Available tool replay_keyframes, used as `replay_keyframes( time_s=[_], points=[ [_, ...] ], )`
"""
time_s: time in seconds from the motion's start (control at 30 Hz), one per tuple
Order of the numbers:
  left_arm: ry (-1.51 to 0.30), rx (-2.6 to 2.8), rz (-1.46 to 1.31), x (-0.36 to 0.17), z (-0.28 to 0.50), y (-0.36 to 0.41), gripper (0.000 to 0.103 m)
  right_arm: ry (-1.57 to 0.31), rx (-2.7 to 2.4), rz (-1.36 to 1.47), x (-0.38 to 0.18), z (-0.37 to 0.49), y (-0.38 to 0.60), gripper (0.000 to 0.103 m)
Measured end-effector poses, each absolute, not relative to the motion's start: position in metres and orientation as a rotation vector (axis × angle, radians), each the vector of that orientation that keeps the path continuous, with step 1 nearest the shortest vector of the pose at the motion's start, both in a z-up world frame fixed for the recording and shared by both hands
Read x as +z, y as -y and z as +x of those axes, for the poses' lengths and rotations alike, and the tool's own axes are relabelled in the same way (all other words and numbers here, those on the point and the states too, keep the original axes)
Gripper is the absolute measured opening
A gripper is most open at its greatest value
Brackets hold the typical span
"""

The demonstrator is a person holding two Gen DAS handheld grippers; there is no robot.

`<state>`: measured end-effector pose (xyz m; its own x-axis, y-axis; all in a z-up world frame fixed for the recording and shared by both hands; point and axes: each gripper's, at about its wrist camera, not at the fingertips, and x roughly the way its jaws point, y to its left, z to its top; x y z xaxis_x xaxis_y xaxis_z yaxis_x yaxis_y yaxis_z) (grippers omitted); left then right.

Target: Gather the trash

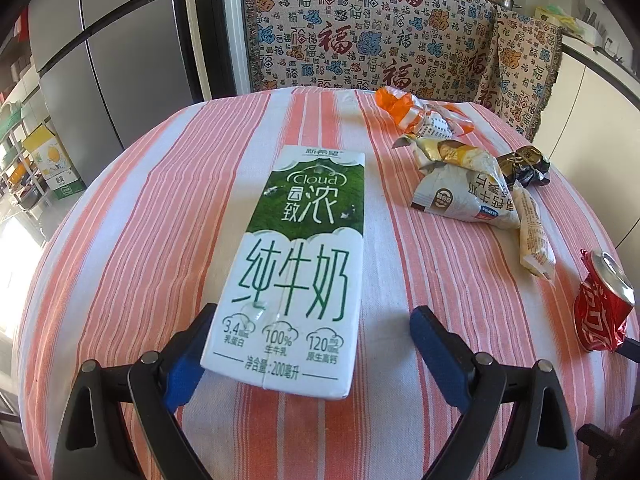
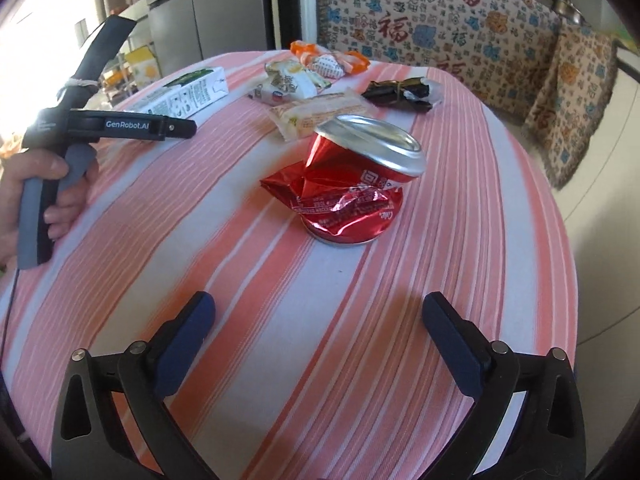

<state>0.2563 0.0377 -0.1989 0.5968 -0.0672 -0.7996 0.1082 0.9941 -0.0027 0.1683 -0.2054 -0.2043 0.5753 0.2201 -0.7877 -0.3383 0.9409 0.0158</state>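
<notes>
Two claws stand with jaws apart over the striped desk point(image 1: 120, 240). My left claw point(image 1: 312, 320) straddles the milk carton's point(image 1: 300, 260) near end; my right claw point(image 2: 316, 312) gapes empty, just short of the crushed red can point(image 2: 352, 184), right of the carton.

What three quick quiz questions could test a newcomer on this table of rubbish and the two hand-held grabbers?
1. True or false: the crushed red can stands upright on the striped tablecloth.
2. Which lies between the left gripper fingers: A) milk carton, B) black wrapper, C) orange wrapper?
3. Fill in: the right gripper is ____, with nothing between its fingers.

Key: 1 true; 2 A; 3 open.
</notes>
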Motion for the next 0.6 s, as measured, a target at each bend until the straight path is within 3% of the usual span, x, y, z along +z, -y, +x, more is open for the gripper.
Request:
replay_keyframes(
  time_s=[0.2, 0.27, 0.33, 0.6],
  points=[
    [-1.004, -0.19, 0.099, -0.194, 0.265, -0.039, 0.096, -0.895, 0.249, -0.141, -0.2, 0.171, 0.21, 0.102],
    [-0.988, -0.183, 0.12, -0.192, 0.261, -0.037, 0.079, -0.895, 0.216, -0.077, -0.19, 0.175, 0.214, 0.102],
    [-0.971, -0.198, 0.114, -0.189, 0.256, -0.037, 0.05, -0.893, 0.257, 0.05, -0.175, 0.18, 0.22, 0.102],
    [-0.985, -0.202, 0.03, -0.185, 0.209, -0.034, 0.05, -1.033, 0.129, 0.184, -0.175, 0.243, 0.214, 0.098]
  ],
)
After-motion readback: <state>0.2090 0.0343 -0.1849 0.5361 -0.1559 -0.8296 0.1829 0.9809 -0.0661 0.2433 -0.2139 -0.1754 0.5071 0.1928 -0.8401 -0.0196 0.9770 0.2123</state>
